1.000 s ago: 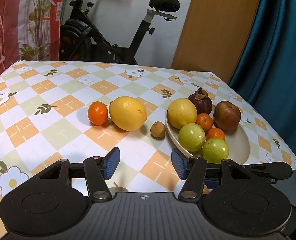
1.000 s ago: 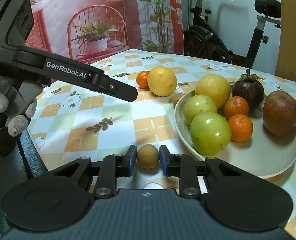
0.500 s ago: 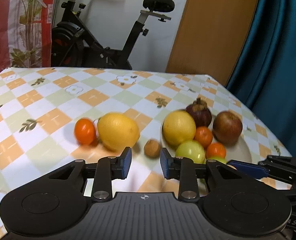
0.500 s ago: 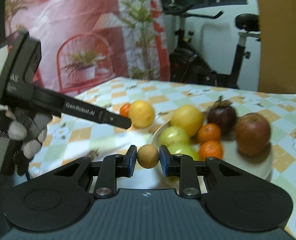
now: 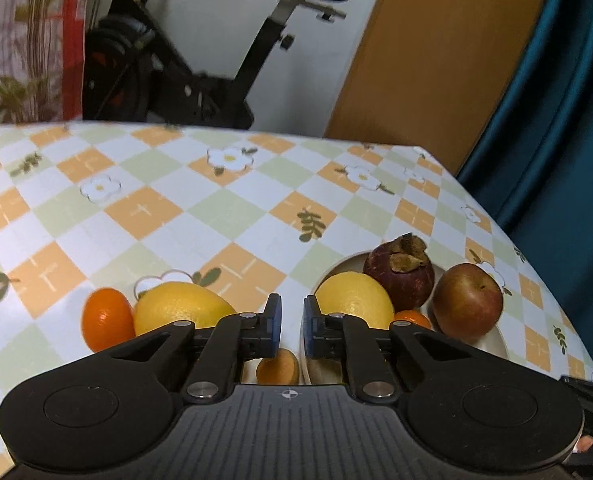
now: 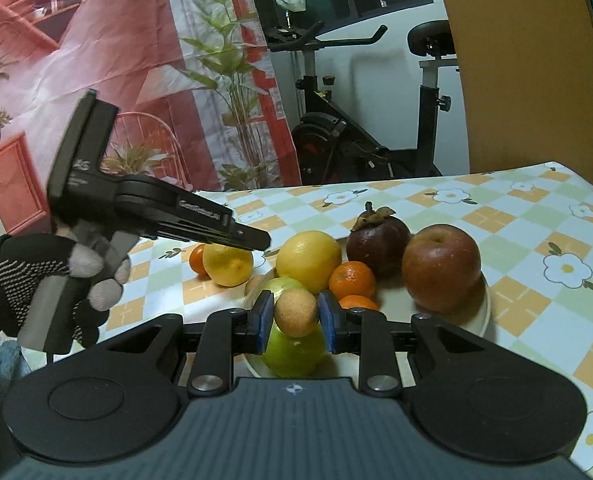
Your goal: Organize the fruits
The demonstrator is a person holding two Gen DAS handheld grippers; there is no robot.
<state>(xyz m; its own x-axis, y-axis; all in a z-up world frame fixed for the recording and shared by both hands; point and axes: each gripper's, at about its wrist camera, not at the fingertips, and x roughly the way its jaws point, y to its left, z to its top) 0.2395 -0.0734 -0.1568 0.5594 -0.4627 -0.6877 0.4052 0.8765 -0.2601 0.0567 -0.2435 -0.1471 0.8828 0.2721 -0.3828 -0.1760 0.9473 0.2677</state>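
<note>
Right tool point(image 6: 296, 314) is clamping a small round tan fruit point(image 6: 296, 312) just above the cream plate point(image 6: 482, 312), directly over green apples; left tool point(image 5: 289, 326), shut and empty, is hovering beside the rim.

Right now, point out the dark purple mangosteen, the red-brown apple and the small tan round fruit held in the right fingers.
dark purple mangosteen point(image 6: 378, 242), right wrist view, front of its skin.
red-brown apple point(image 6: 440, 266), right wrist view, middle of its side.
small tan round fruit point(image 6: 295, 312), right wrist view, its centre.
</note>
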